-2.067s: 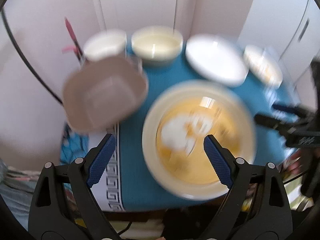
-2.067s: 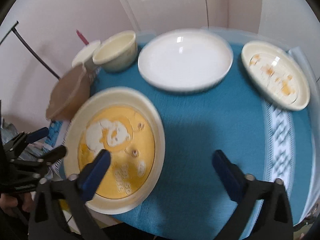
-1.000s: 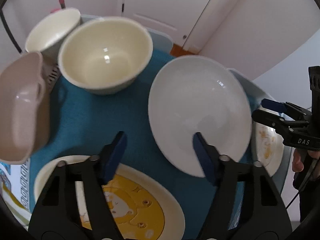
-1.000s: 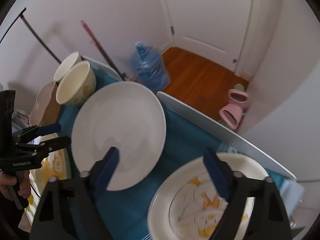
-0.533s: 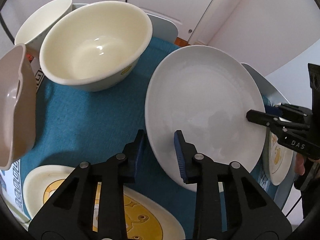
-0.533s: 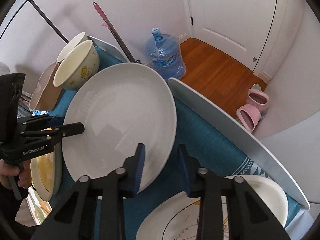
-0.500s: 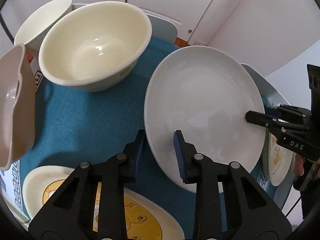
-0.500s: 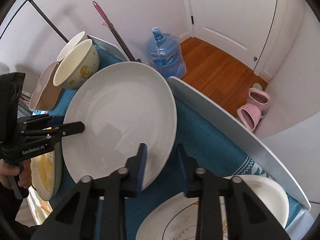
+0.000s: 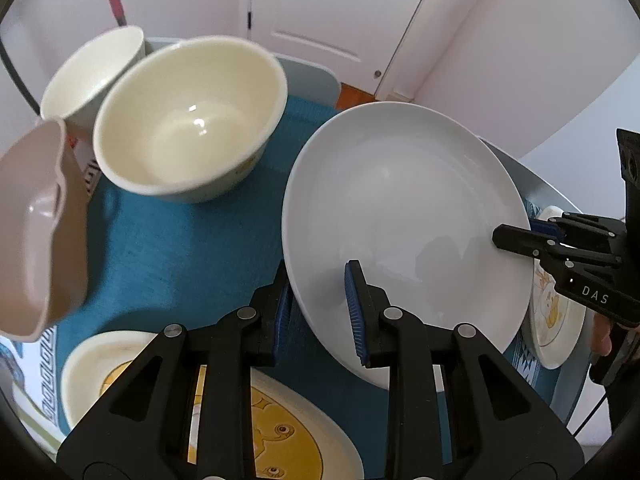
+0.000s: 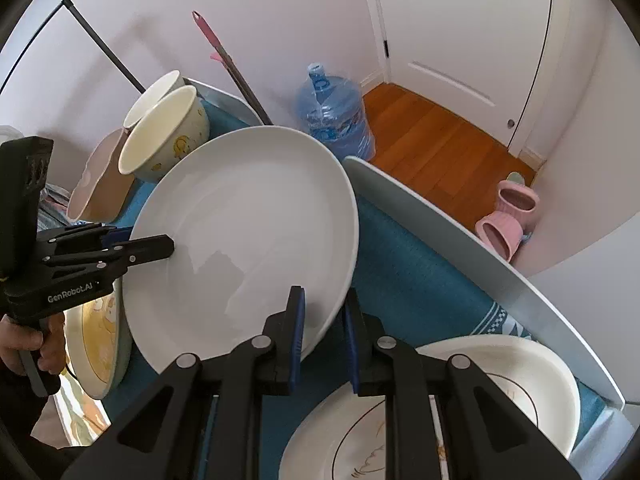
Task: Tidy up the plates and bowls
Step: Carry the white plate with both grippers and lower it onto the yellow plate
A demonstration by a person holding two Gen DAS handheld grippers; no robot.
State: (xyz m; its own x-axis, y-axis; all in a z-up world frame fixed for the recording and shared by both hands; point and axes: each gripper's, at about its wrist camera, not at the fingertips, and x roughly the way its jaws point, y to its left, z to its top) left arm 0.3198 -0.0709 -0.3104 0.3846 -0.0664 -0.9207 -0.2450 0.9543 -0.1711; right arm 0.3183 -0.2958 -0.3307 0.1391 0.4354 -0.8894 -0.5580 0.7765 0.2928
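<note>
Above a table spread with a teal cloth (image 9: 168, 248), a large white plate (image 9: 404, 220) is gripped at opposite edges by both grippers and sits tilted. Left gripper (image 9: 320, 308): jaws clenched on the plate's near rim, one blue pad above the rim and one beneath. Right gripper (image 10: 322, 328): jaws closing on the plate's opposite rim, which stands between the pads. Beside the plate, a cream bowl (image 9: 188, 120) rests on the cloth, with a white bowl (image 9: 88, 76) just behind it and a beige dish (image 9: 36, 232) at the left edge. Near the cameras lie a yellow cartoon plate (image 9: 272, 416) and a second patterned plate (image 10: 472, 408). Background: a blue water jug (image 10: 332, 116) on the wooden floor.
</note>
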